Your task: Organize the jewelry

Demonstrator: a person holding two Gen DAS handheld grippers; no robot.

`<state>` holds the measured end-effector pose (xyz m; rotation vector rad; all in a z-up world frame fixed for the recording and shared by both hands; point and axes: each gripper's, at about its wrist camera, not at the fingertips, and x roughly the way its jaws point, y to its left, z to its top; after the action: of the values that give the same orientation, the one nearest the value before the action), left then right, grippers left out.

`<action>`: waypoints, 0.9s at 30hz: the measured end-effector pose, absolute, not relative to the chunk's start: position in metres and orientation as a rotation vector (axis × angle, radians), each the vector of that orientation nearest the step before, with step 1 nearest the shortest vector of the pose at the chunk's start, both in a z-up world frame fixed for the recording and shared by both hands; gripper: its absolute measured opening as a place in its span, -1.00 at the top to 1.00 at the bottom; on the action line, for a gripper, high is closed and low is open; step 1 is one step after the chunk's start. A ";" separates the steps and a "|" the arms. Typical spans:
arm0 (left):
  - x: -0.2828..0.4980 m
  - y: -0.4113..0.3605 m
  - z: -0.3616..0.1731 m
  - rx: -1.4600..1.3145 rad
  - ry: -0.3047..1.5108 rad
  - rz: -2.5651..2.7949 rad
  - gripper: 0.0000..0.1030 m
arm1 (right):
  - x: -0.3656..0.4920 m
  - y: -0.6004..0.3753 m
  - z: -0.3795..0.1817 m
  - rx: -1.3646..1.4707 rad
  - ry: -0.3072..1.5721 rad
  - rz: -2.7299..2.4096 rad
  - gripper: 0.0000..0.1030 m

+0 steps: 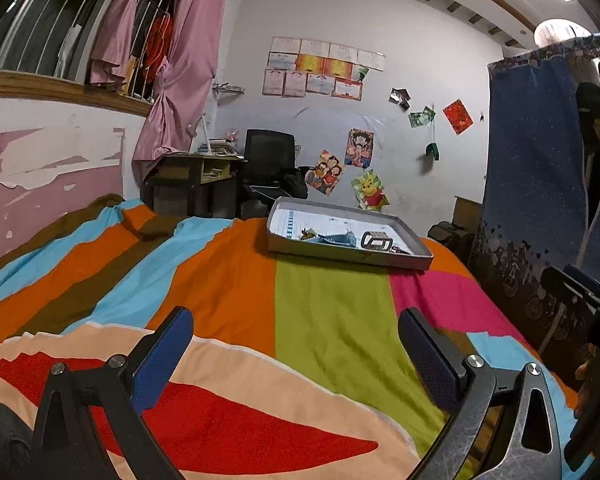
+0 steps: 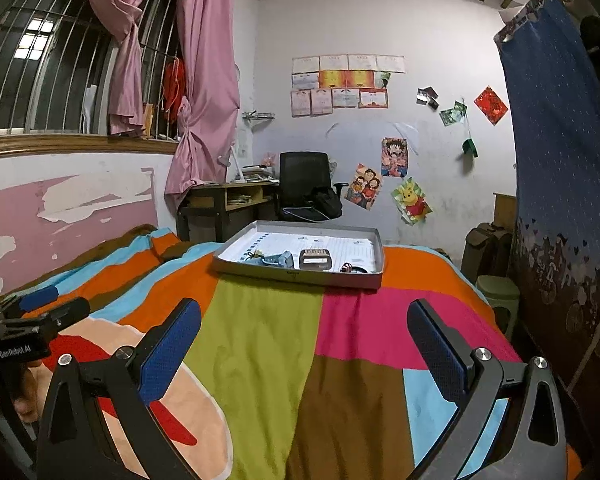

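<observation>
Nearest, the left hand-held gripper point(image 1: 296, 344) hangs low over the striped bed cover point(image 1: 328, 312) with its jaws spread wide and nothing between them. The right hand-held gripper point(image 2: 304, 336) hangs beside it, also wide and empty. Farther, well apart from both, a shallow grey tray point(image 2: 296, 276) lies on the bed; inside are a grey buckle-like piece point(image 2: 316, 260), a bluish item point(image 2: 280, 259) and small jewelry too tiny to tell.
</observation>
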<state>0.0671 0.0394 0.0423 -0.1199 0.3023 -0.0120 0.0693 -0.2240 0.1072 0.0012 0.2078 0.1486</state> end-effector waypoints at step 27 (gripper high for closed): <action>0.066 0.031 0.039 -0.088 0.315 -0.015 -1.00 | 0.077 -0.219 0.094 0.007 0.249 0.154 -0.97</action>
<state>0.0664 0.0310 0.0395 -0.0875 0.3152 -0.0149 0.0771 -0.2190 0.0941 0.0068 0.2490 0.1539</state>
